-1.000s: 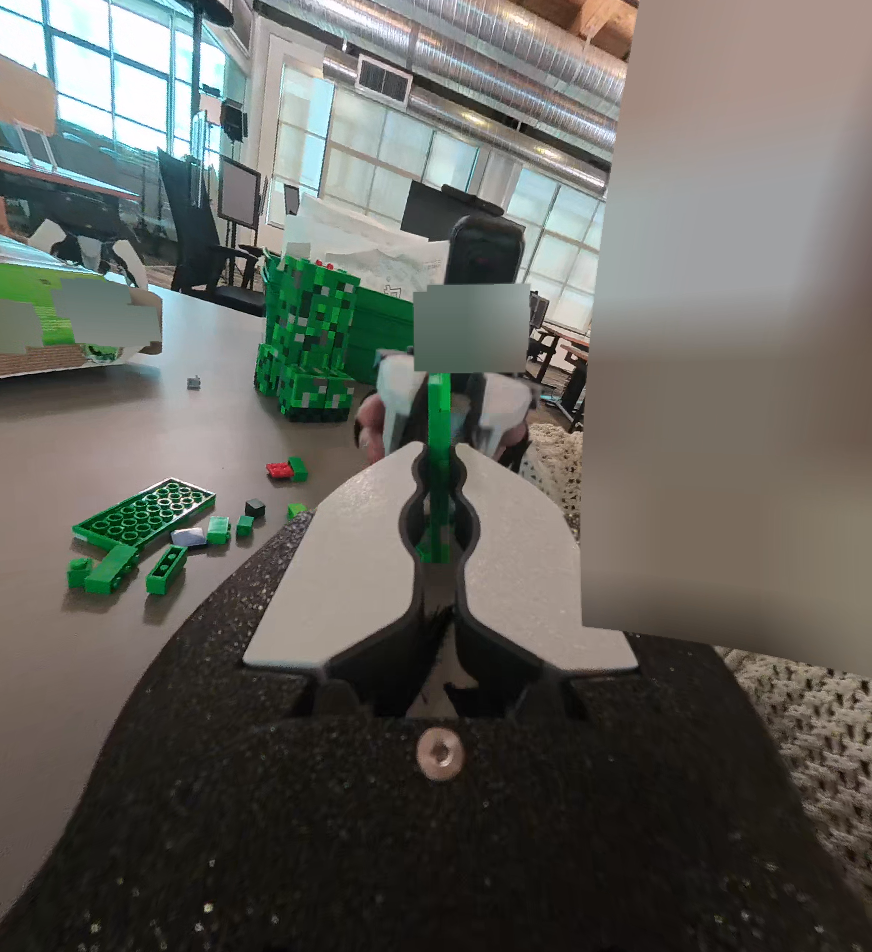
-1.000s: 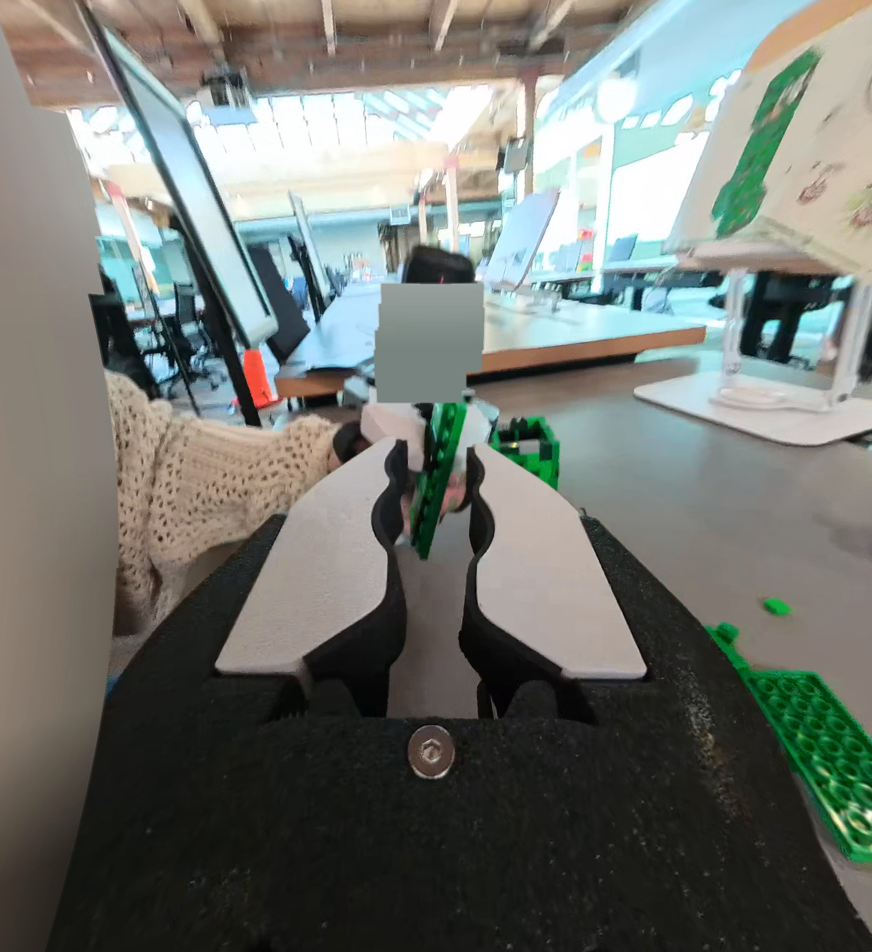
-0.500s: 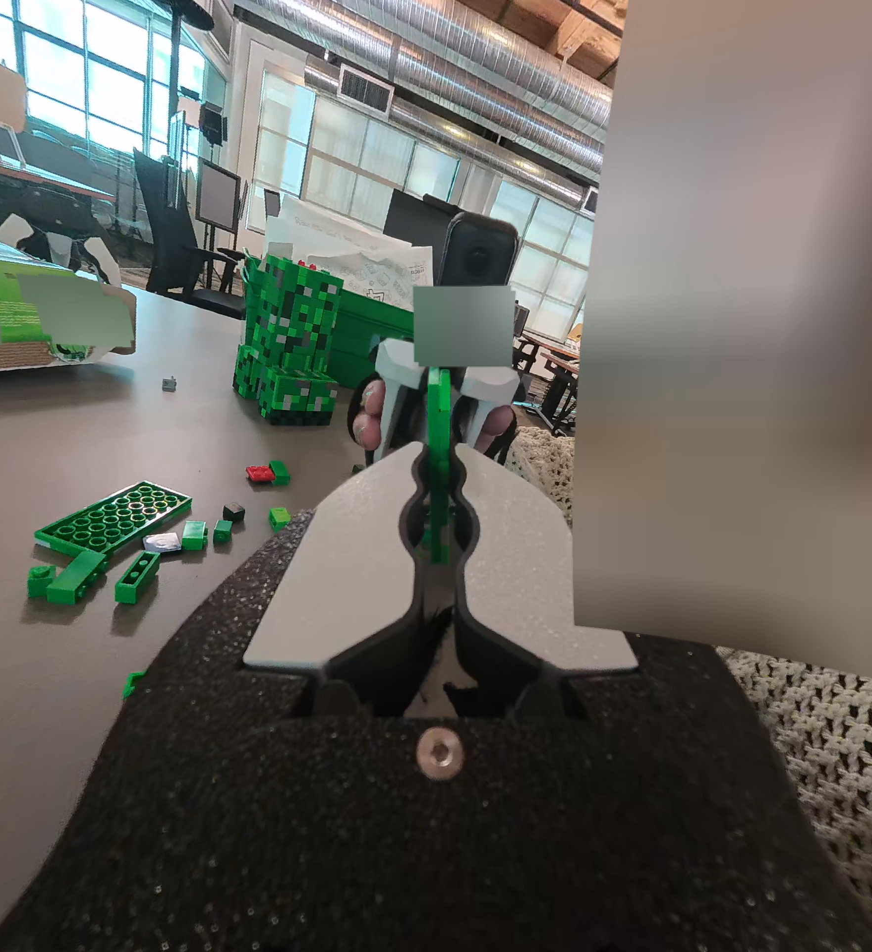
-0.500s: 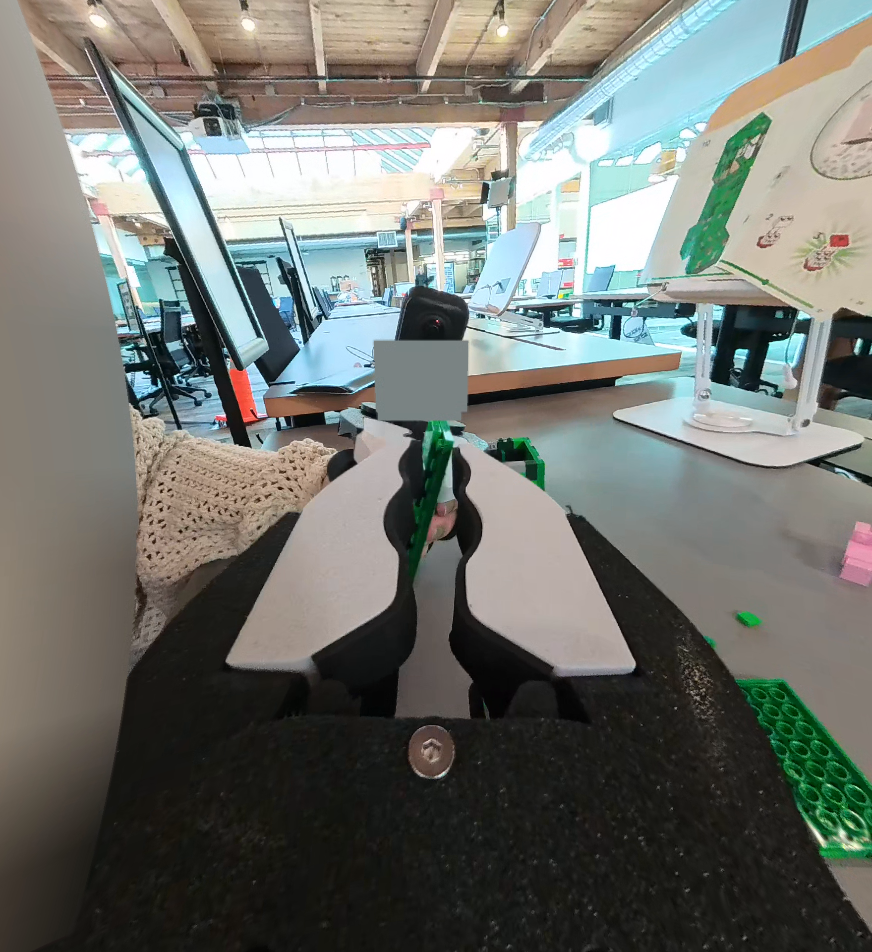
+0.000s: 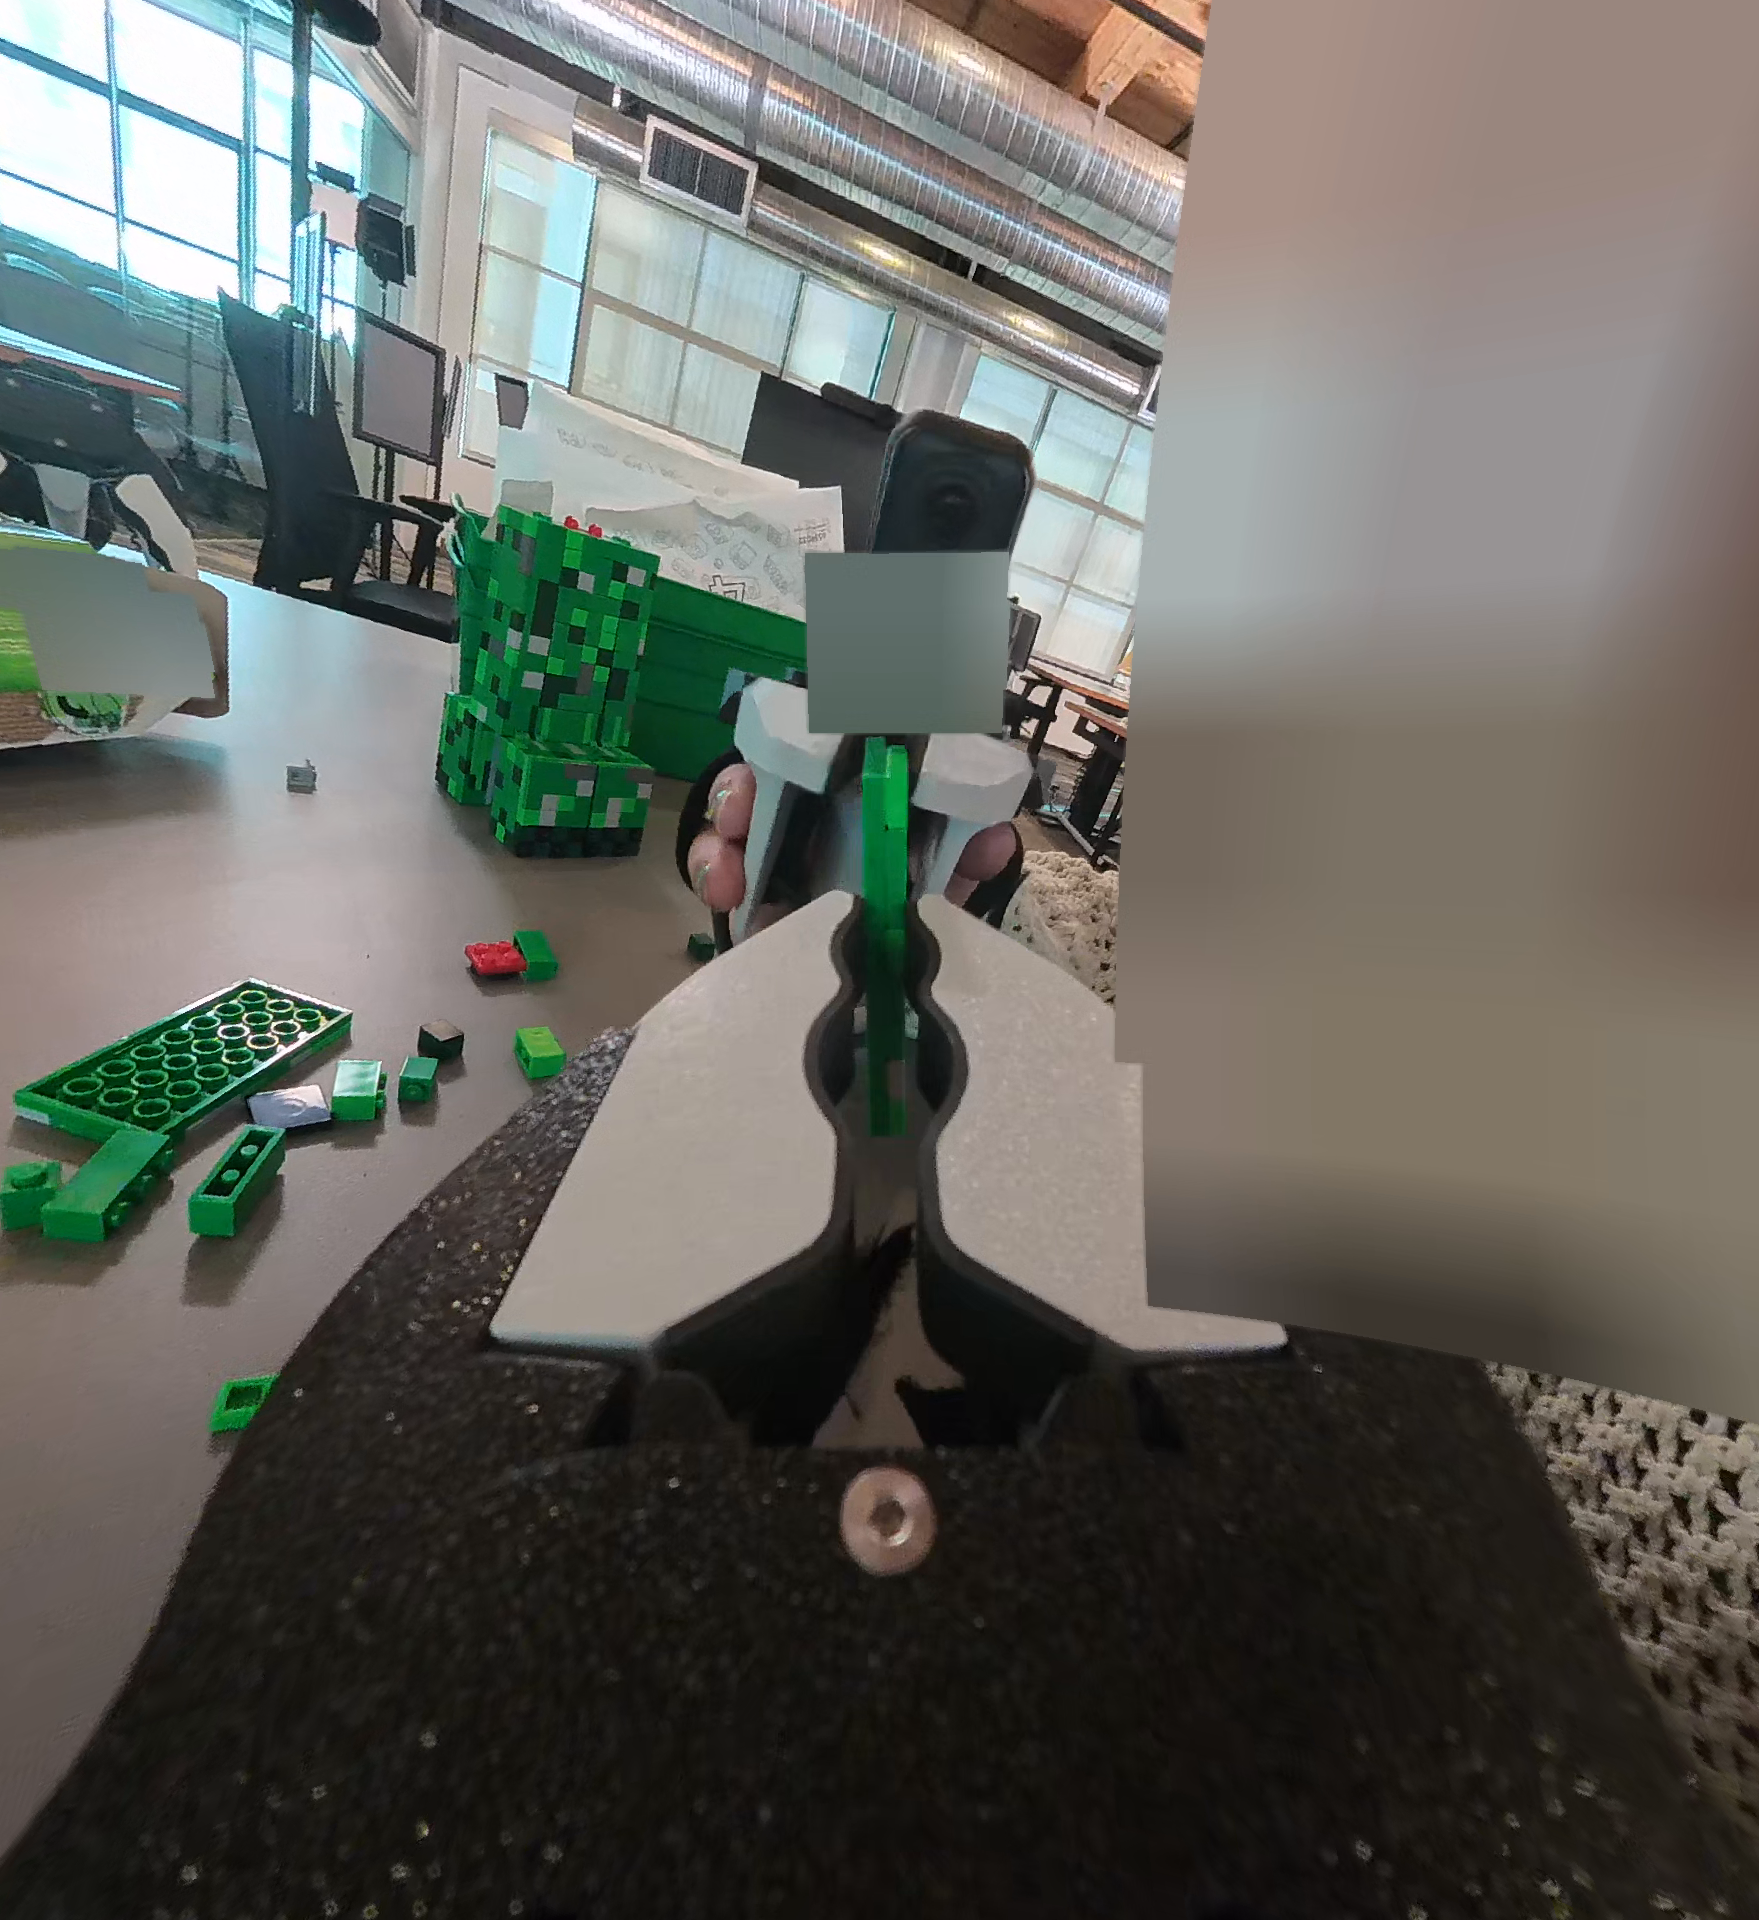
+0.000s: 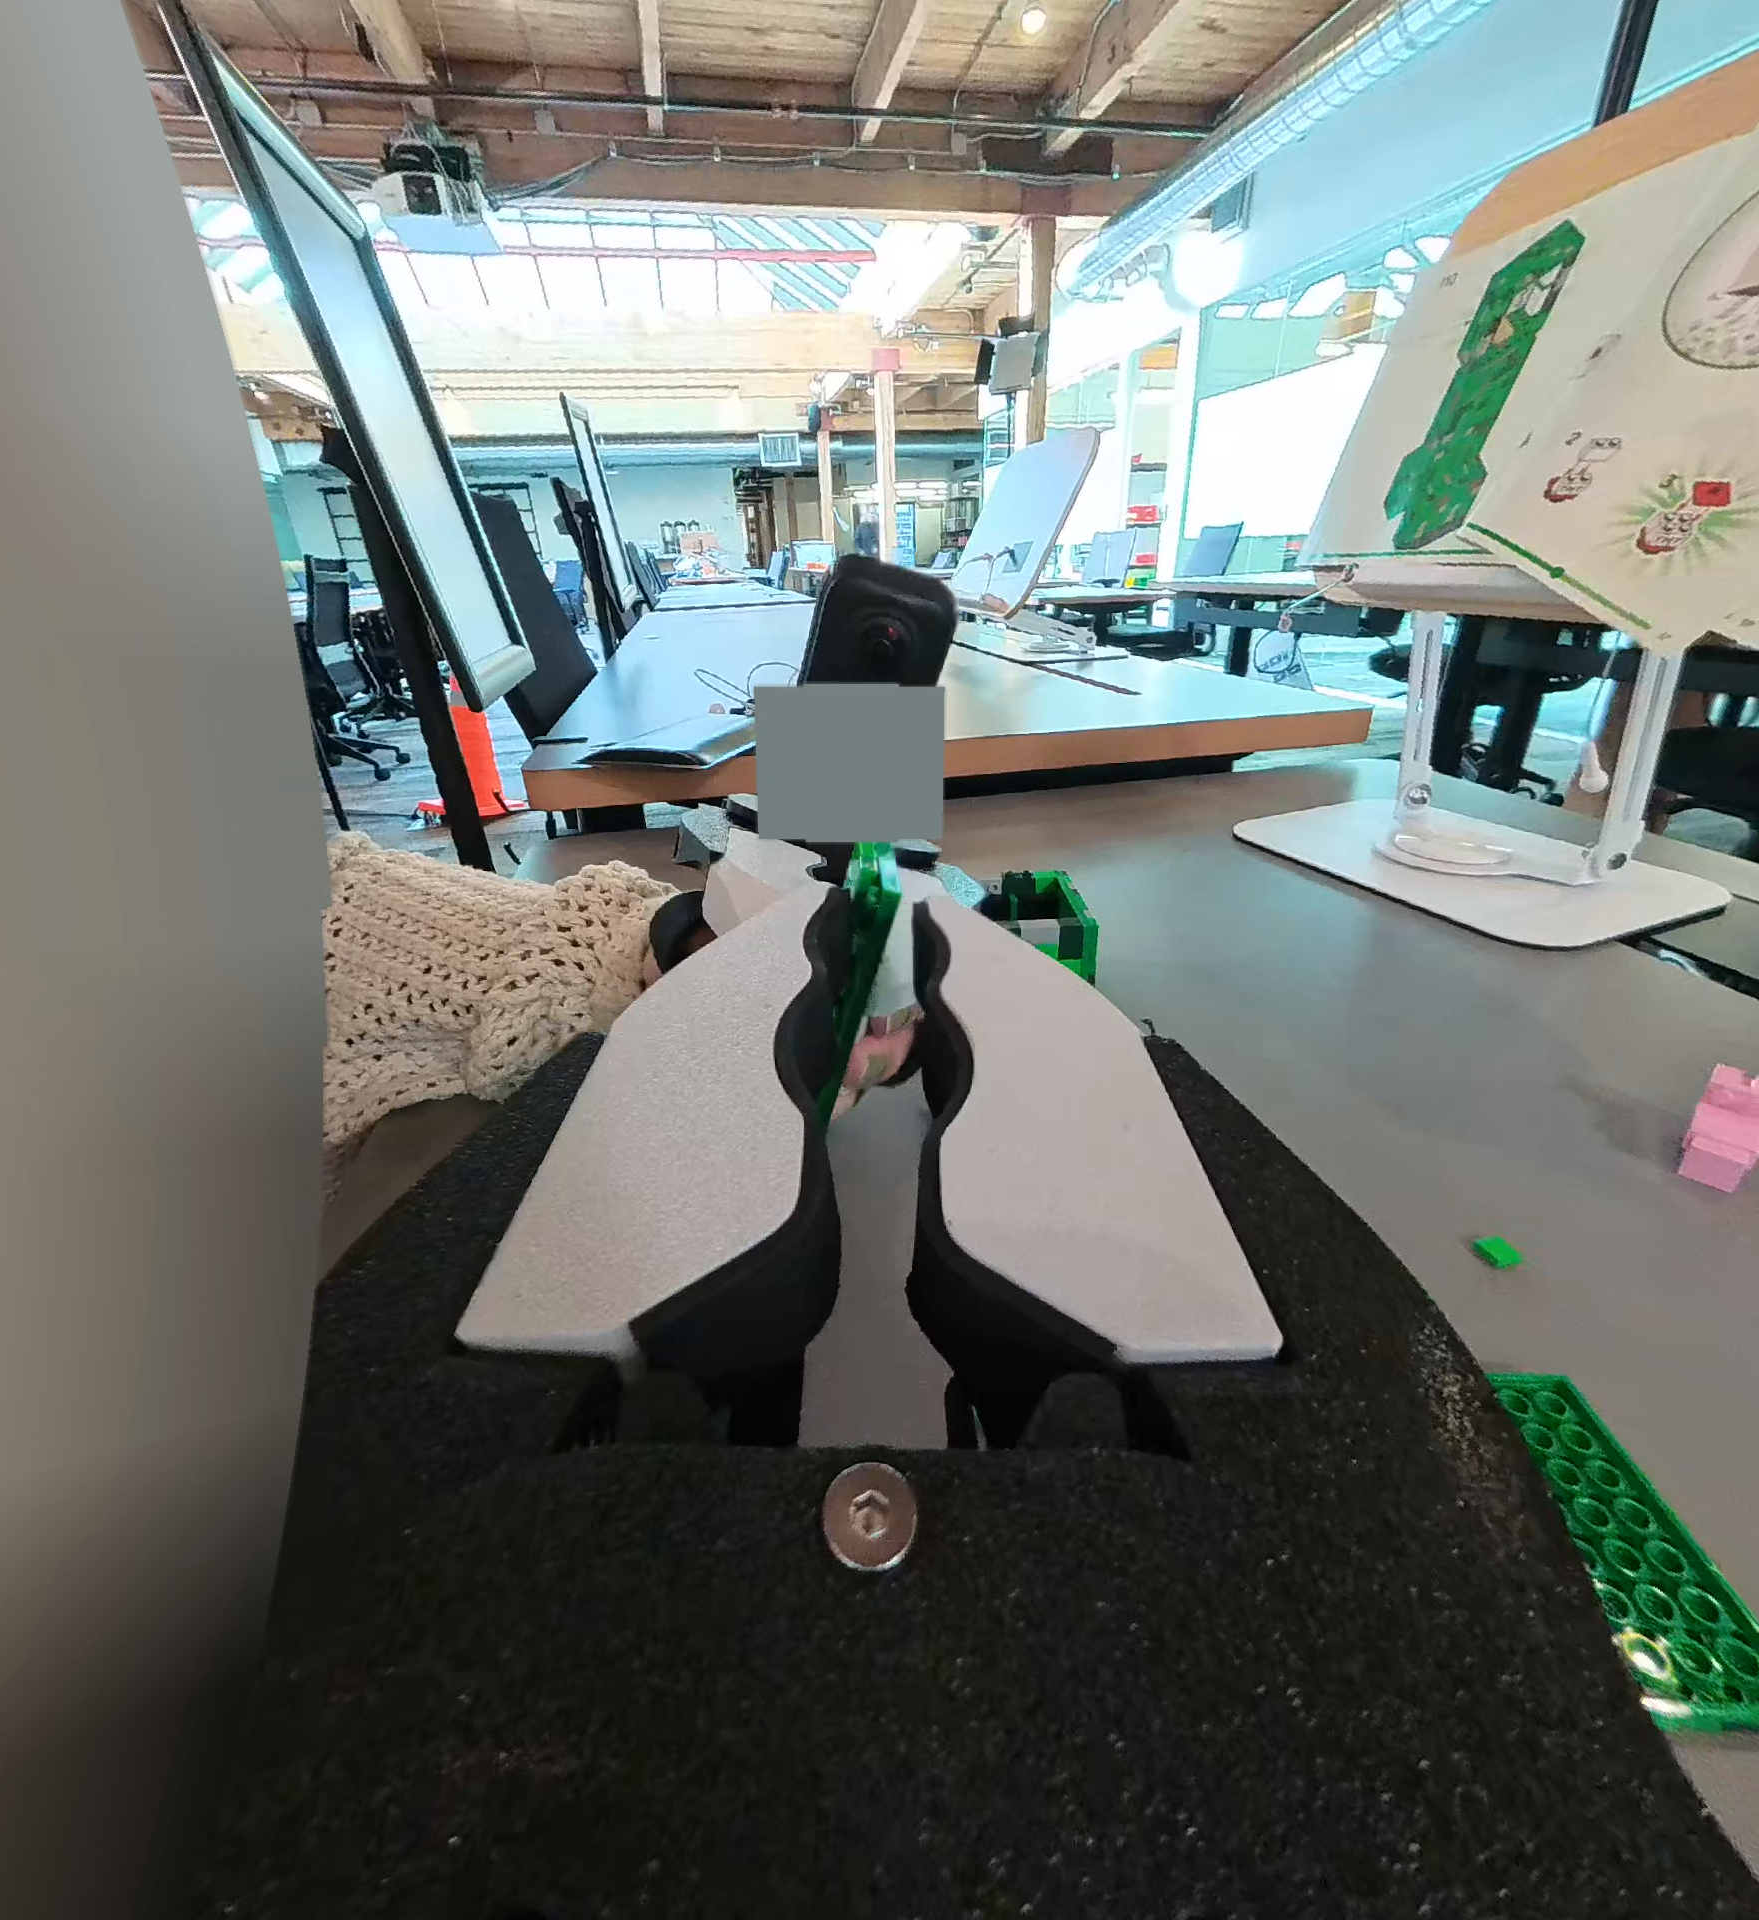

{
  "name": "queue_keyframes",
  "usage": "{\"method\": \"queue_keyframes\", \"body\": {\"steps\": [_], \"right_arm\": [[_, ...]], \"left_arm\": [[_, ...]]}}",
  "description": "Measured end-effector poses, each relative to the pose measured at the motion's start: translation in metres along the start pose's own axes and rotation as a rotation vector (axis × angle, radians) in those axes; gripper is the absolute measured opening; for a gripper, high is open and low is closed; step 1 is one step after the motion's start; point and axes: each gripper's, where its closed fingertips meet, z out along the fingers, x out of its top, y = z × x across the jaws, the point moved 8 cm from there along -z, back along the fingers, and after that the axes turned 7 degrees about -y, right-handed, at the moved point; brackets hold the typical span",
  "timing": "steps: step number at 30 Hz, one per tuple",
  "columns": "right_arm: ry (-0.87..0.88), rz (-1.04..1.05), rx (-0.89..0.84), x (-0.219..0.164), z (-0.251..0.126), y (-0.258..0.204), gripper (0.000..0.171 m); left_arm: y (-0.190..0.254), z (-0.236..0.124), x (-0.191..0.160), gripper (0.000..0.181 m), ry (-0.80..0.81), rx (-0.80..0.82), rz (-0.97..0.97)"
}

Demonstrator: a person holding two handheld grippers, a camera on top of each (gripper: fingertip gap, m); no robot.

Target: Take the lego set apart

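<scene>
A thin green lego plate stands edge-on in the air between my two grippers. My left gripper is shut on its near end. In the left wrist view the right gripper faces me from beyond, its pale fingers on either side of the plate's far end. In the right wrist view my right gripper is shut on the same plate, which leans slightly left. A tall green pixel-patterned lego figure stands on the table behind.
A large green studded plate and several loose green bricks lie at the left. A hollow green block, a pink brick figure and a booklet on a white stand are on the right. A knitted sleeve is close by. The tips of both grippers are at nearly the same place. Both grippers' tips are roughly 30 cm from the tall green pixel-patterned lego figure.
My right gripper's fingers have closed in from a wider gap onto the green plate. My left gripper has kept its hold on the plate; both views have shifted slightly.
</scene>
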Motion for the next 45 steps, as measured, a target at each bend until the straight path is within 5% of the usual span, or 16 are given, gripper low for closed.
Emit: {"method": "queue_keyframes", "body": {"steps": [1, 8, 15, 19, 45], "right_arm": [[0.003, 0.009, 0.006, 0.000, 0.000, 0.000, 0.010], [-0.175, -0.124, -0.025, -0.005, -0.003, 0.002, 0.019], [-0.549, -0.560, -0.138, -0.034, 0.003, -0.004, 0.022], [-0.637, -0.682, -0.105, -0.047, 0.008, -0.010, 0.013], [-0.741, -0.725, -0.007, -0.056, 0.006, -0.015, 0.006]], "left_arm": [[0.000, 0.000, 0.000, 0.005, 0.003, -0.004, -0.003], [-0.001, -0.002, 0.001, 0.005, -0.116, 0.068, 0.056], [0.015, 0.007, -0.009, 0.005, -0.579, 0.381, 0.618], [0.014, 0.014, -0.022, 0.005, -0.692, 0.379, 0.669], [0.013, 0.013, -0.032, 0.005, -0.783, 0.306, 0.664]]}}
